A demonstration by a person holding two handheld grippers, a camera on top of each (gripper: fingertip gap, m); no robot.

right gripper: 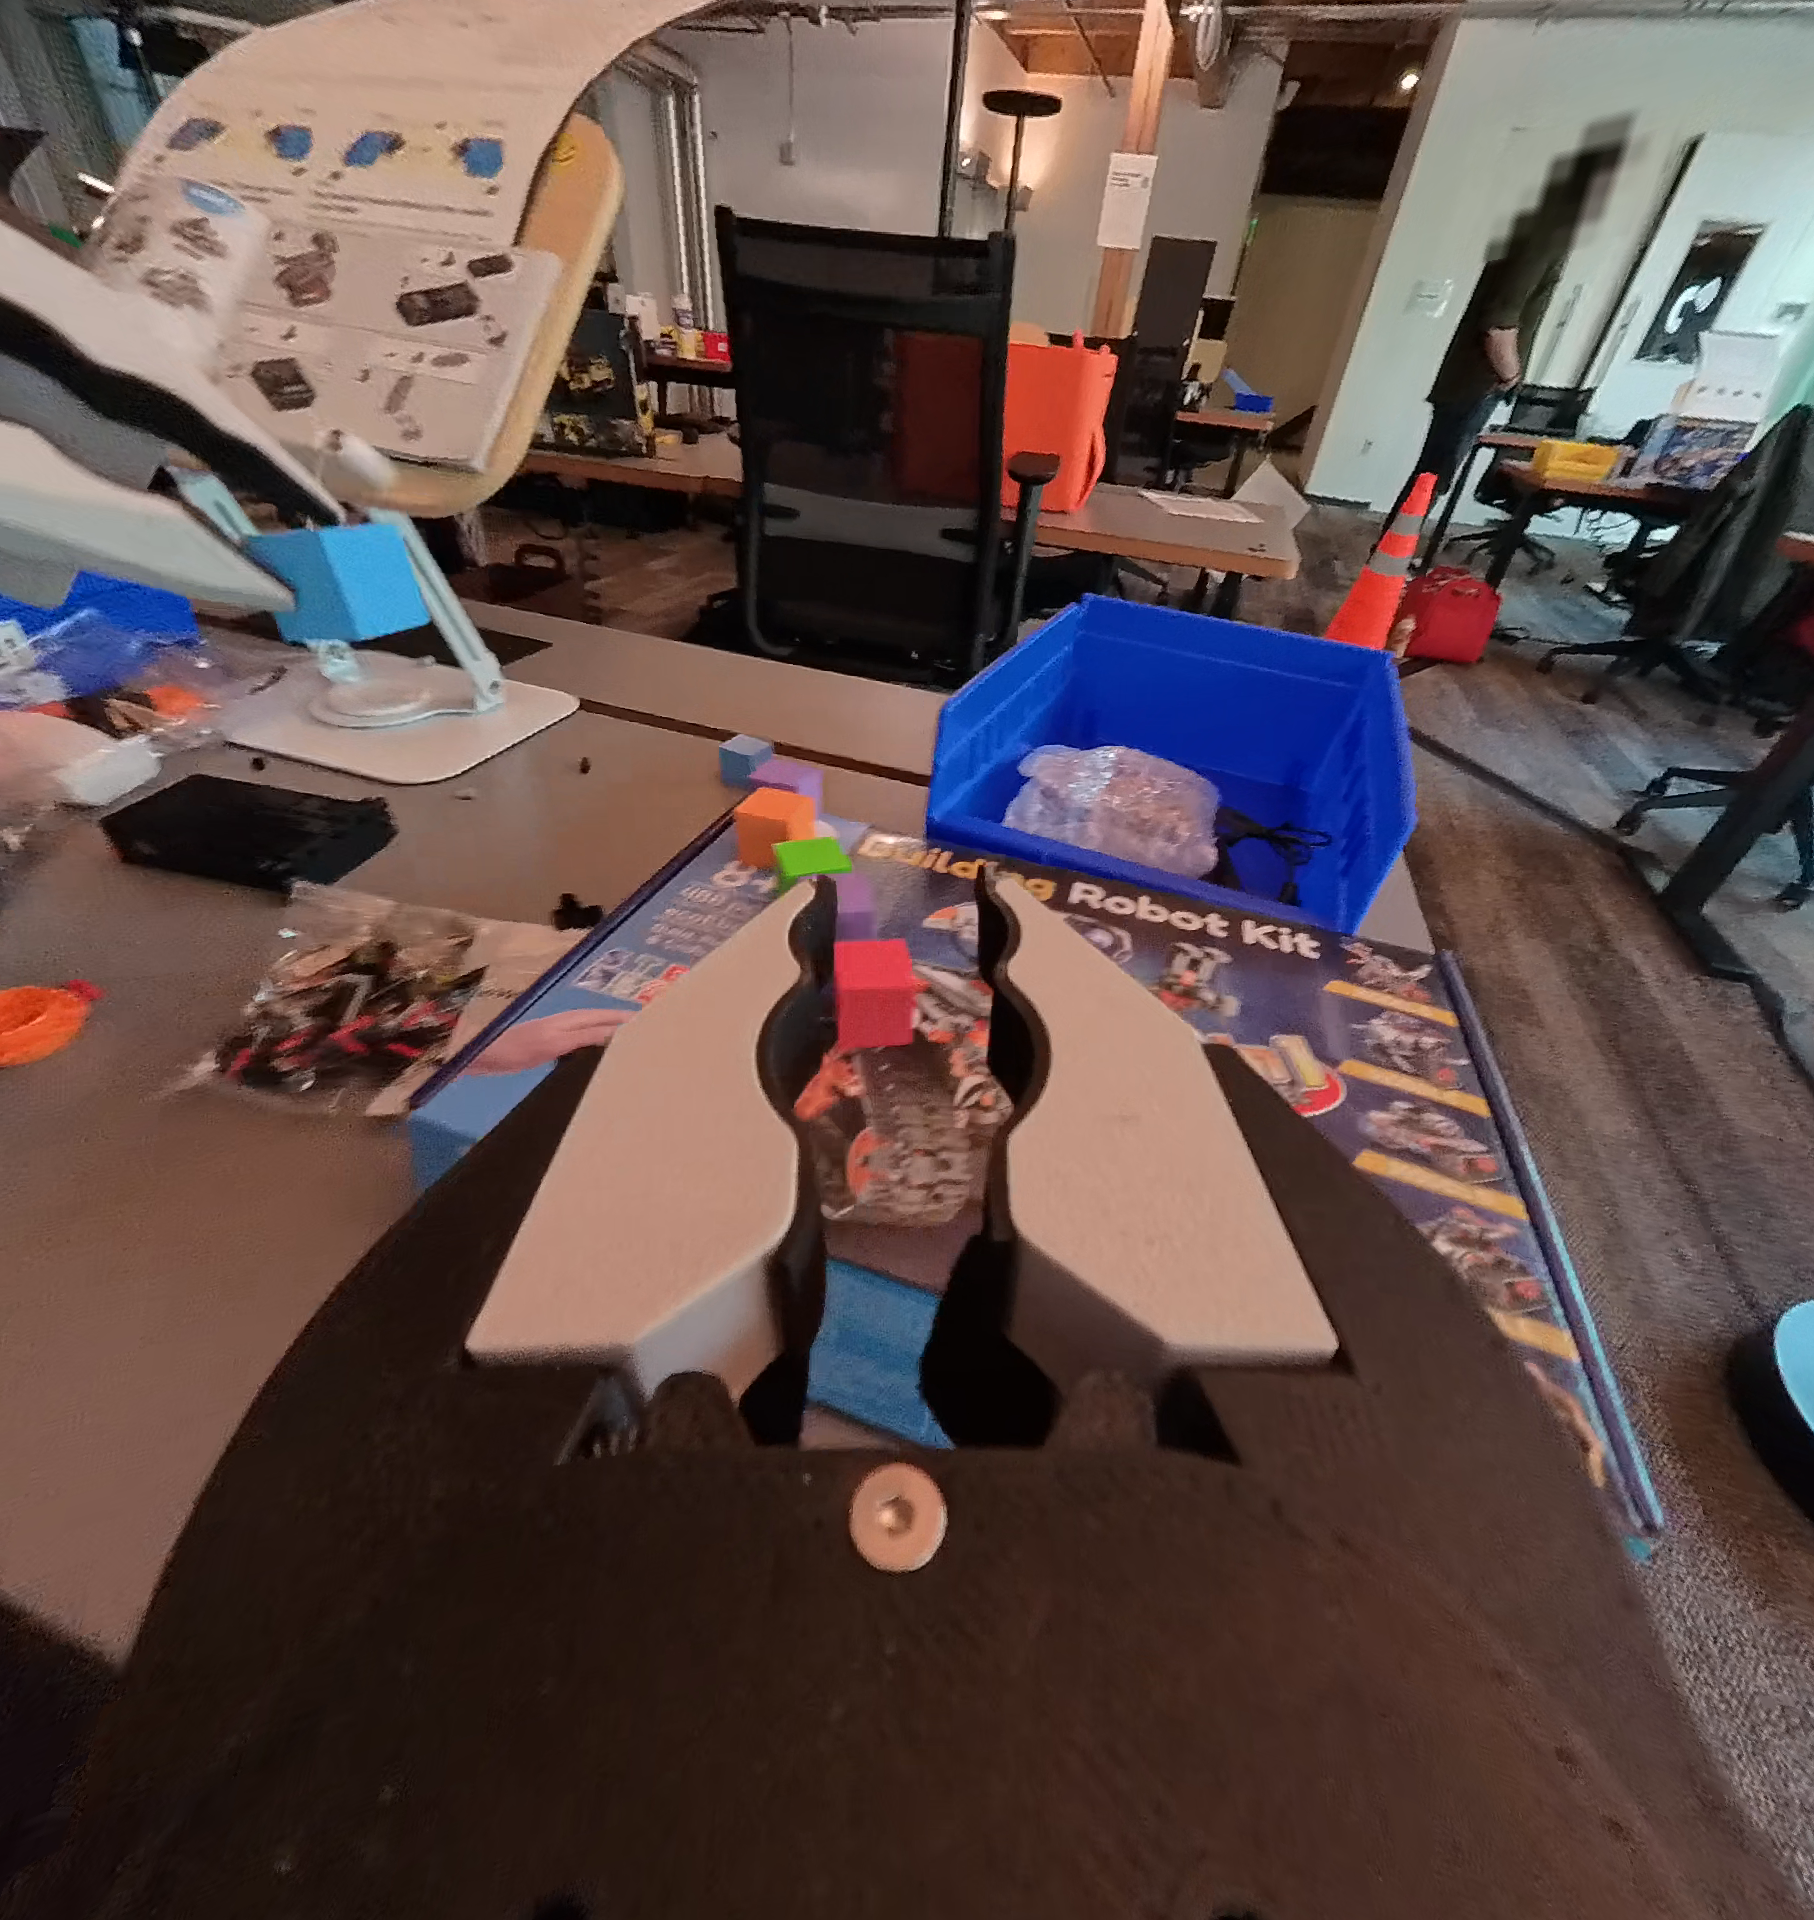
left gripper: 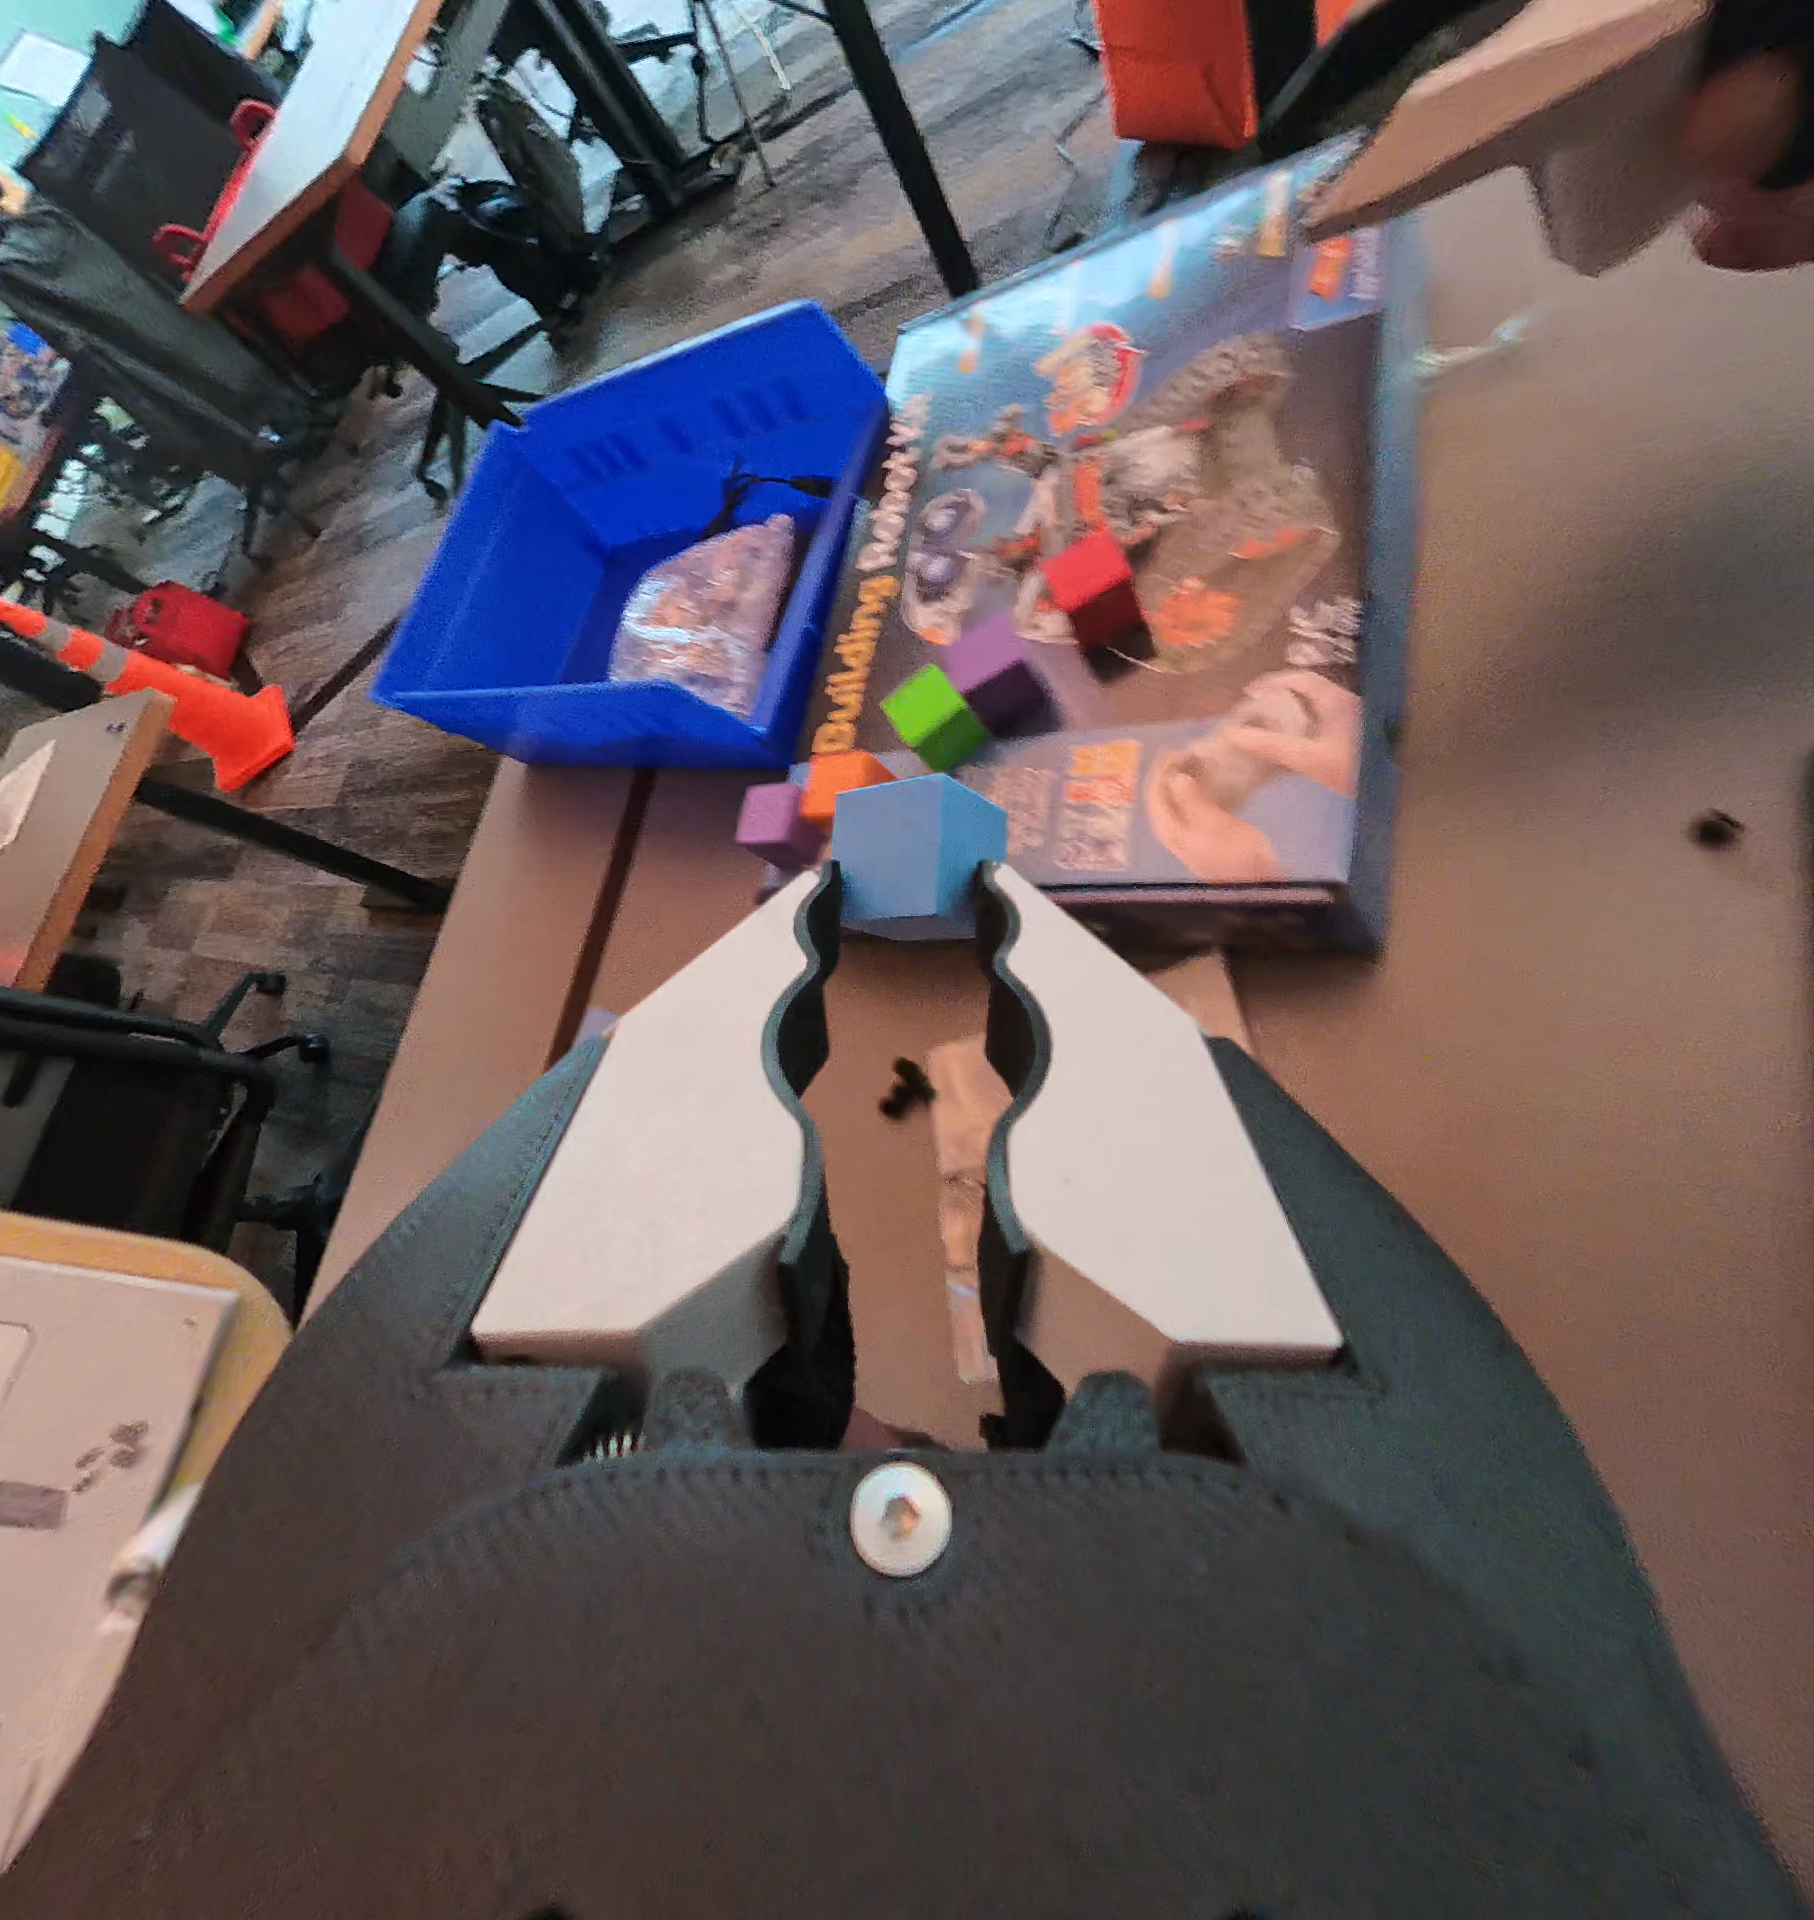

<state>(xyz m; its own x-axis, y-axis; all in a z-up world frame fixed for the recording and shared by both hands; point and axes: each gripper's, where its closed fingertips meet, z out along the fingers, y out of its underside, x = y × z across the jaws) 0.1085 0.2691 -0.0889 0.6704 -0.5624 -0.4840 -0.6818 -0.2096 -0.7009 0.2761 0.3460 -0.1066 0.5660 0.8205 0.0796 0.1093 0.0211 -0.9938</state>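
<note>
My left gripper [left gripper: 908, 883] is shut on a light blue cube [left gripper: 918, 847], held by its fingertips above the table near the front edge of a flat robot kit box [left gripper: 1246, 644]. A red cube [left gripper: 1090, 603], a purple cube [left gripper: 1007, 675] and a green cube [left gripper: 932, 717] sit on the box lid. An orange cube [left gripper: 846, 781] and another purple cube [left gripper: 773, 821] lie beside the box. My right gripper [right gripper: 901, 894] is open and empty above the box [right gripper: 1298, 1039], with the red cube [right gripper: 875, 992] below its fingers. The held blue cube [right gripper: 347, 582] shows at upper left.
A blue bin [right gripper: 1173, 665] with a plastic bag stands behind the box. A black flat block [right gripper: 248, 831], a bag of parts [right gripper: 352, 997], an orange ring [right gripper: 9, 1023] and a booklet stand [right gripper: 404, 717] sit on the left. An office chair [right gripper: 861, 436] stands beyond the table.
</note>
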